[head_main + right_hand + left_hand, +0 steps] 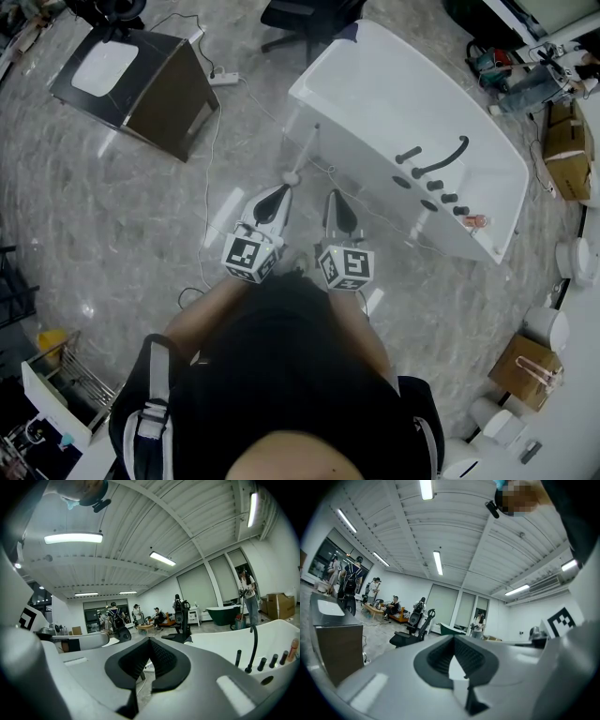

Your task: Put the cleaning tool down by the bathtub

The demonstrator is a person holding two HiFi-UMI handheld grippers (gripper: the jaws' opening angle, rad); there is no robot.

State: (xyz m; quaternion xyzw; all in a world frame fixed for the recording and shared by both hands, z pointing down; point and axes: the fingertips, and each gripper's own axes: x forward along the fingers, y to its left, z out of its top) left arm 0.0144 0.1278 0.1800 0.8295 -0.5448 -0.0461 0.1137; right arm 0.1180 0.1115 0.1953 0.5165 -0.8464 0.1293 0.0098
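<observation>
Cleaning tool (303,155): we see only a thin white shaft; whether its lower end touches the left gripper (280,193) we cannot tell.
White patch (457,666) between that gripper's pads (477,657): we cannot tell what it is.
Hands: hidden from us beneath the marker cubes (251,256) and the person's torso (291,375).
Bathtub (234,641): cut off by the right edge of the right gripper view.
Bottle (476,221) on the tub rim: too small for us to identify.
Office chair (305,23): cut by the top edge.
Cardboard box (574,155): cut by the right edge.
Distant people (393,607): too small to make out.
</observation>
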